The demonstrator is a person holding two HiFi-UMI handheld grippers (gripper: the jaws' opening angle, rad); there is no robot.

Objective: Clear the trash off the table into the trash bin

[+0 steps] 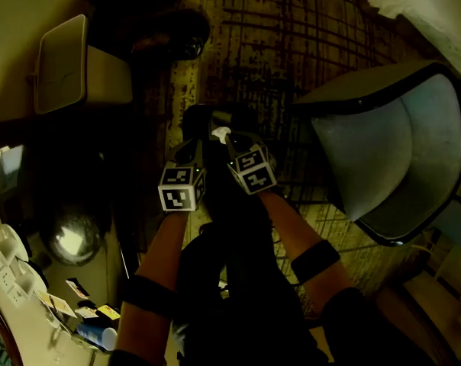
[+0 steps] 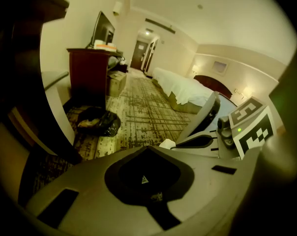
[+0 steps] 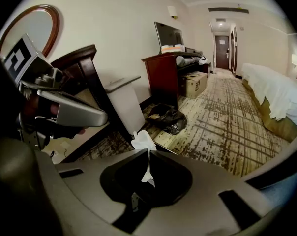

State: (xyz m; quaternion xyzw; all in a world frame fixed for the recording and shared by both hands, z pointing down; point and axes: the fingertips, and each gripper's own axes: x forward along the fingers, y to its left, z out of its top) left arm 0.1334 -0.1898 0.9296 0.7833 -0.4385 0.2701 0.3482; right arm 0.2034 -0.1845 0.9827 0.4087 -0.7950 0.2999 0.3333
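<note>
The right gripper (image 3: pixel 147 152) has its jaws closed on a white tissue (image 3: pixel 143 142). The crumpled loose end pokes out past the tips, so the tissue's long axis runs along the jaws, toward the trash bin (image 3: pixel 168 118). The bin is lined with a black bag and sits on the carpet (image 3: pixel 227 132). It lies ahead of those jaws and a little to their right, well apart from them.

The left gripper (image 2: pixel 148 151) has its jaws shut on nothing. It sits just beside the right one, with the bin ahead and to its left. I judge that the right hand is the 1 that must reach the bin's mouth.

The head view shows the 2 grippers side by side, short of the bin. It also shows the surface (image 1: pixel 24 334), well apart from the bin, with small items on it. The gripper views look into the bin's mouth, where something light lies in the bag; the head view shows the bin only as a dark shape.
</note>
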